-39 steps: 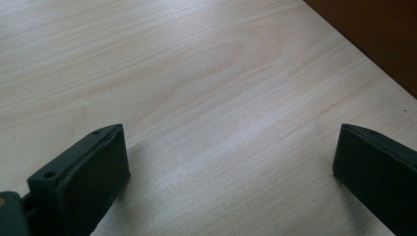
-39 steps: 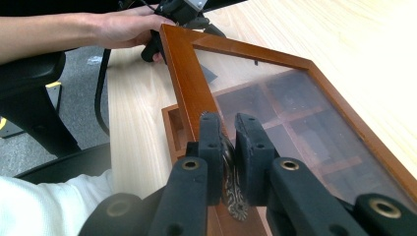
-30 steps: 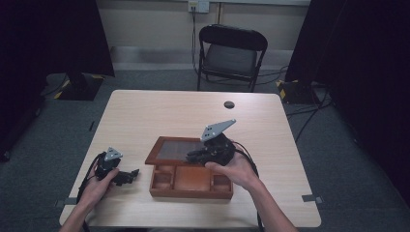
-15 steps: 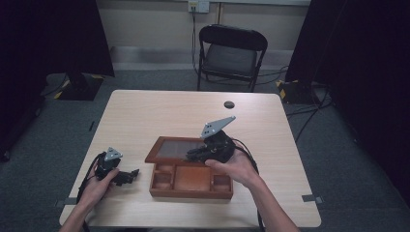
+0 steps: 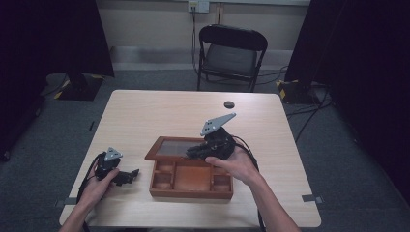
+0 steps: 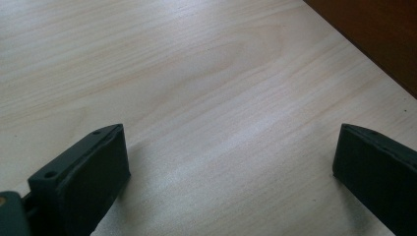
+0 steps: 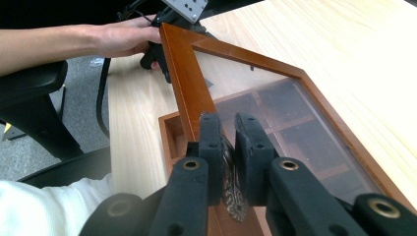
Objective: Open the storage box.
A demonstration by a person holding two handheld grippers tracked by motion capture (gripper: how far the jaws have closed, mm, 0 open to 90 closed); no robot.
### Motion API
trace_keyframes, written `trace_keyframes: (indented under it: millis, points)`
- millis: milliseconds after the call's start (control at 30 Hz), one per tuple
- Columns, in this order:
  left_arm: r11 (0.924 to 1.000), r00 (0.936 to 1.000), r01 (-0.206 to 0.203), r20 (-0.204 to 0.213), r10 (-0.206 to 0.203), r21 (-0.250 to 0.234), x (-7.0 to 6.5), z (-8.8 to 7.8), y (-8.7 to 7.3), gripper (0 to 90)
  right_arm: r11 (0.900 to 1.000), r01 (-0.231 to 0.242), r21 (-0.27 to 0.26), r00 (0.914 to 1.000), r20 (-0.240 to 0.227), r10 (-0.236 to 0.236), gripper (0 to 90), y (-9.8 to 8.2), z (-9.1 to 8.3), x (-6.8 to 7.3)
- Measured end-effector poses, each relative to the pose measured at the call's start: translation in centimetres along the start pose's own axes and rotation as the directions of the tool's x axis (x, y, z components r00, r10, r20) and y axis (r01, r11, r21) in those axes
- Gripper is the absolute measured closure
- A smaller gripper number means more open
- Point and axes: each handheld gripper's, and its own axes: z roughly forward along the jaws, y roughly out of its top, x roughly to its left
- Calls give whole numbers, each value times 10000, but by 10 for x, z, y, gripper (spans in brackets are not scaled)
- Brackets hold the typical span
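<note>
A wooden box (image 5: 191, 180) is set on the desk (image 5: 145, 116), near its front edge, with the glass lid (image 7: 275, 105) raised and tilted back. The lid's front edge, at a brass clasp (image 7: 231, 191), is pinched by the right claw (image 7: 229, 147). The left claw (image 5: 126, 176) is rested on the desk just left of the box, spread wide with nothing between.

Change: glass-paned wooden lid (image 5: 176, 147) of brown box | raised very slightly higher | right gripper (image 7: 230, 157) clamped on its brass latch (image 7: 231, 196)
</note>
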Motion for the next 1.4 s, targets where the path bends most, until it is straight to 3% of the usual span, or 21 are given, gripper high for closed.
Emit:
trace_keyframes:
  millis: [1400]
  points:
    - [10000, 10000, 65, -6, -65, -42, 0, 0, 0, 0, 9999, 102, 117, 9999, 64, -103, 830, 17, -7, -12]
